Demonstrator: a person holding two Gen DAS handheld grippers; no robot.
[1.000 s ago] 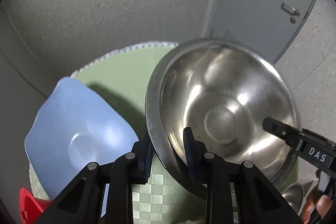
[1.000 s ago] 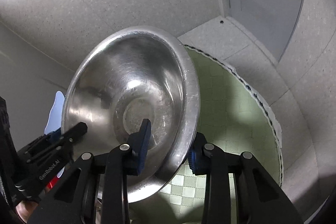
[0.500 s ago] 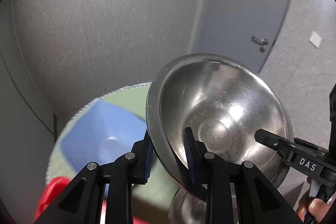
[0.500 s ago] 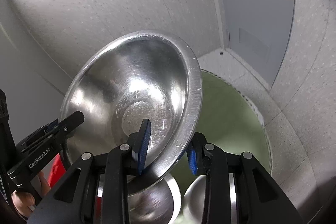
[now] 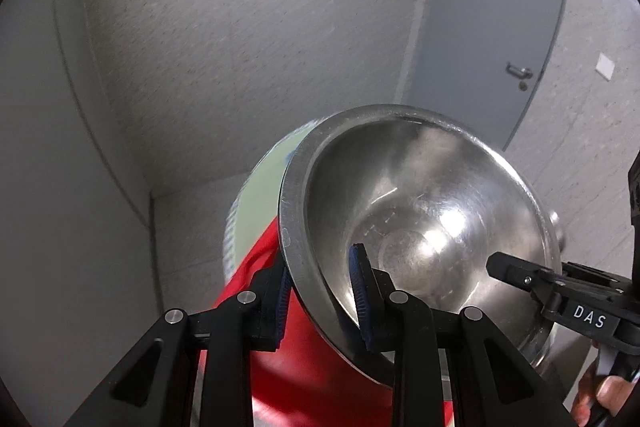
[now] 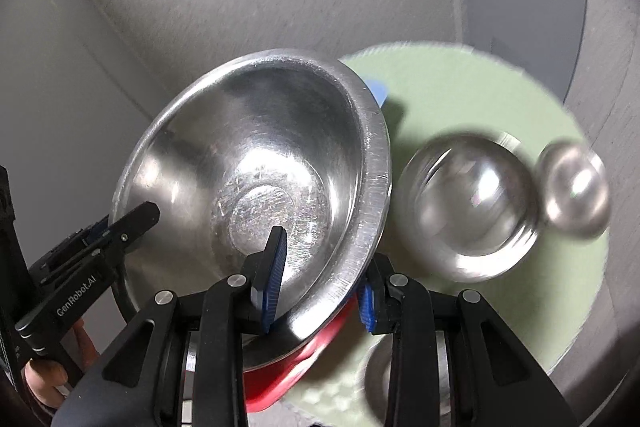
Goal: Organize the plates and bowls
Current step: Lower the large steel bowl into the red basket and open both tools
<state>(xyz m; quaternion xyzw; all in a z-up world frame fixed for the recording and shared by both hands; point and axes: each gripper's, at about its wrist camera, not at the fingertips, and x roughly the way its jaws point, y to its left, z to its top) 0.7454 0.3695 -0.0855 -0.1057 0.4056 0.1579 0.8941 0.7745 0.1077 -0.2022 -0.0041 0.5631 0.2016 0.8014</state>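
A large steel bowl is held in the air by both grippers. My left gripper is shut on its left rim, and my right gripper is shut on its right rim; the bowl also fills the right wrist view. The right gripper's finger shows in the left wrist view, the left gripper's finger in the right wrist view. A red dish lies under the bowl, also seen in the right wrist view. A blue plate's edge peeks behind the bowl.
A round green mat covers the table. On it stand a medium steel bowl and a small steel bowl, blurred. Another steel bowl lies near the front. Grey walls and a door are behind.
Both grippers have lifted the large bowl and carried it back toward the front; the blue plate has slid out of the left view and the red dish now lies beneath.
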